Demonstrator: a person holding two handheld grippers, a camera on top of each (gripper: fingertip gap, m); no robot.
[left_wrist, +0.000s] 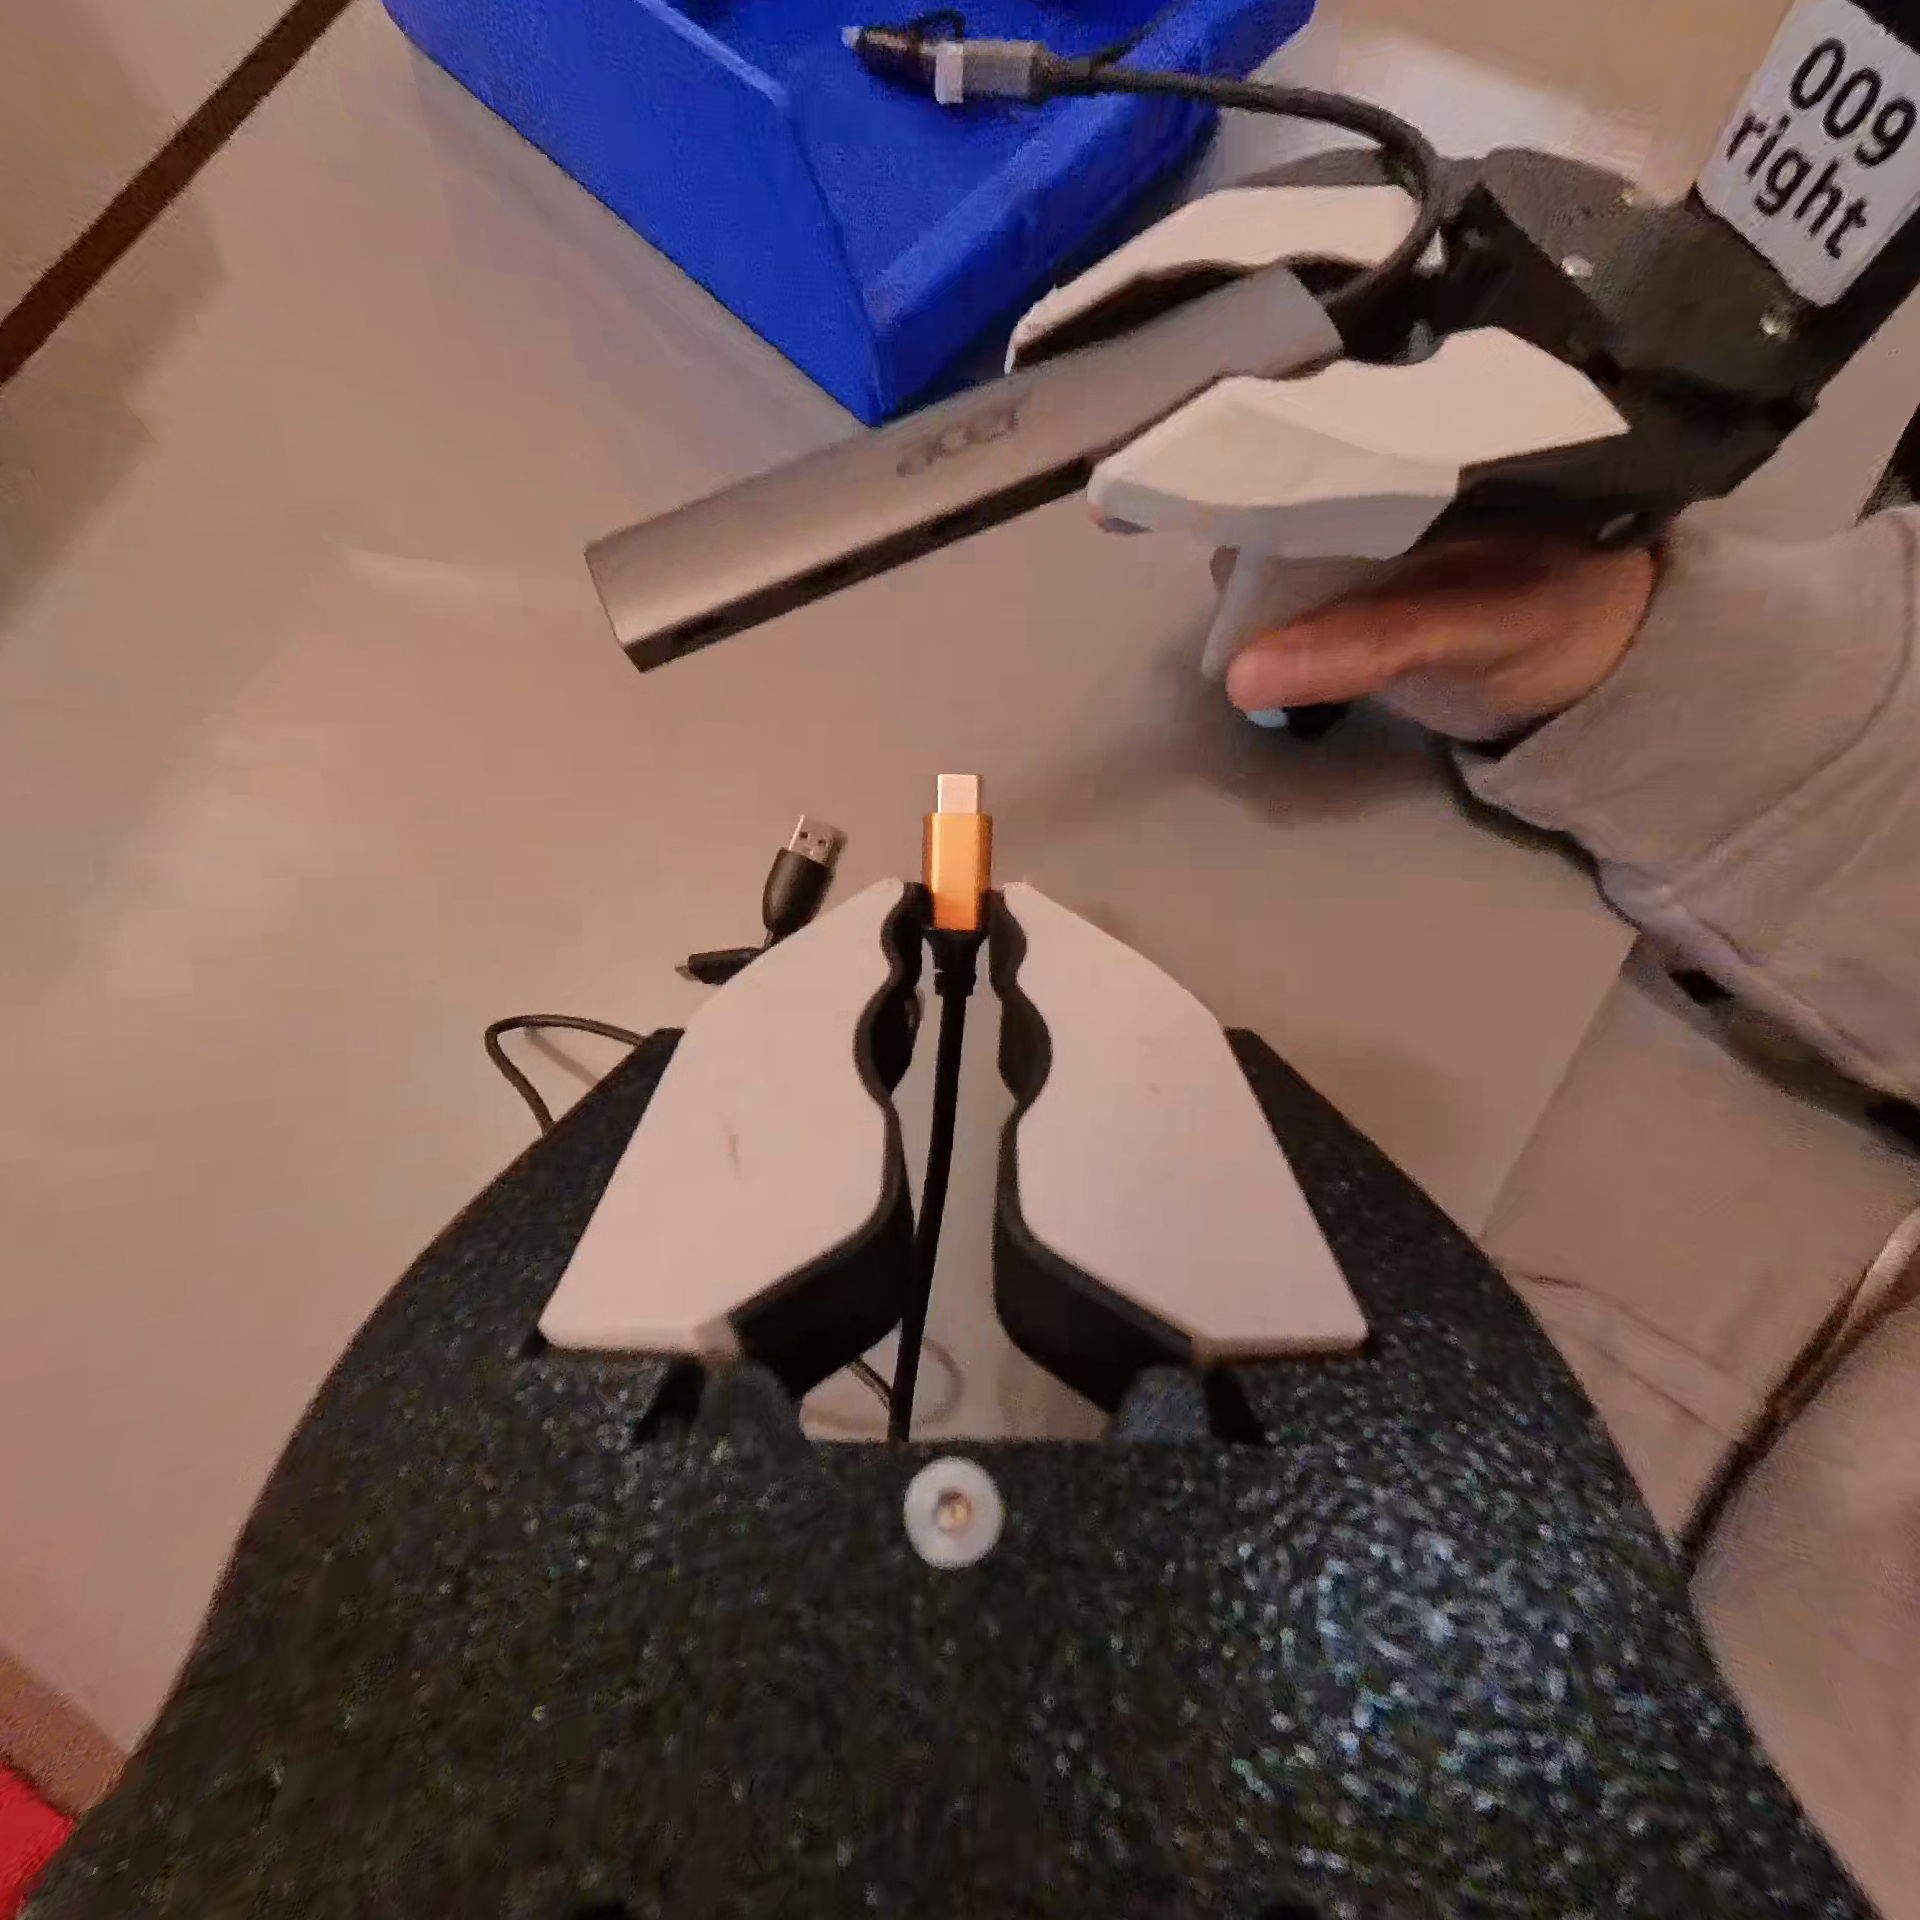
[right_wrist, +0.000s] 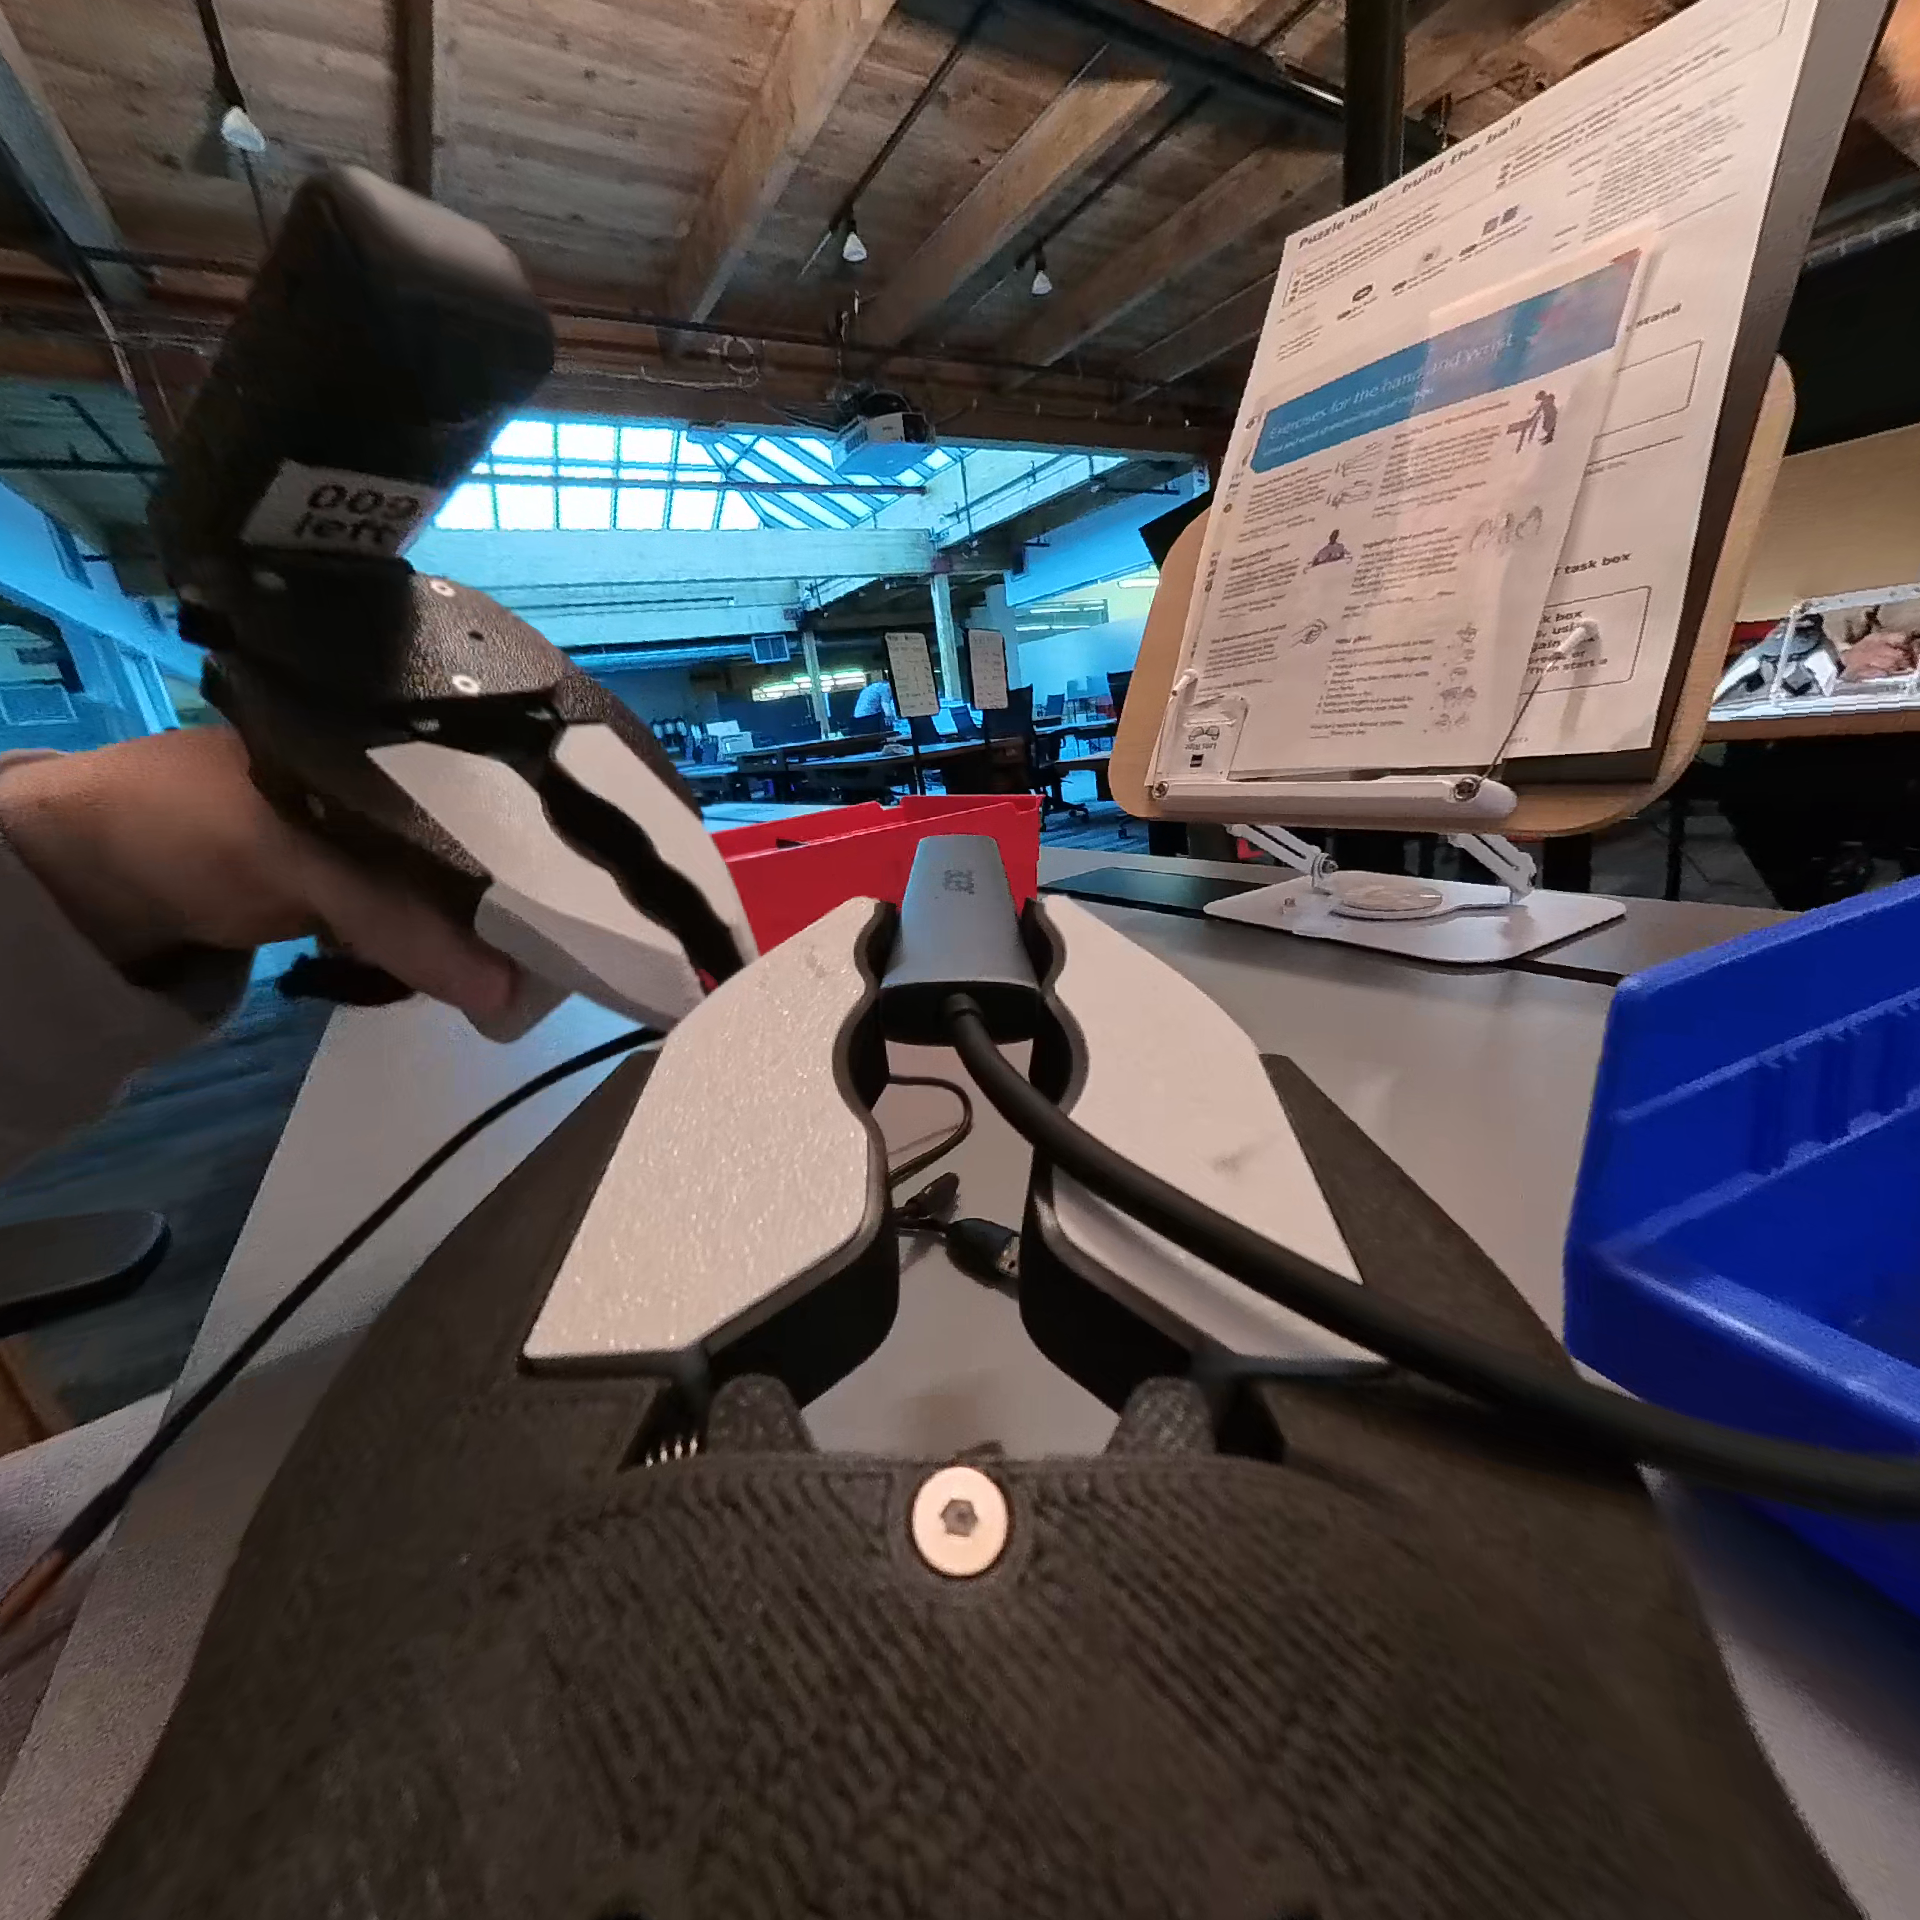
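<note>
Item one: my left gripper (left_wrist: 956, 894) is clamping an orange-sleeved plug (left_wrist: 957, 868) at its fingertips, the plug's black cable (left_wrist: 935, 1143) running back between the fingers, with a loose black USB plug (left_wrist: 802, 862) lying on the table (left_wrist: 312, 623) just left of the tips. Item two: my right gripper (right_wrist: 961, 925) is gripping a grey hub (left_wrist: 883, 499) by its cabled end, the hub hanging above and ahead of the orange plug, apart from it. Beyond both, I am seeing a blue bin (left_wrist: 790, 208) holding another connector (left_wrist: 966, 68).

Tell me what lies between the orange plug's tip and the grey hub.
Nothing: in the left wrist view the orange plug and grey hub are apart, only bare table behind.
</note>
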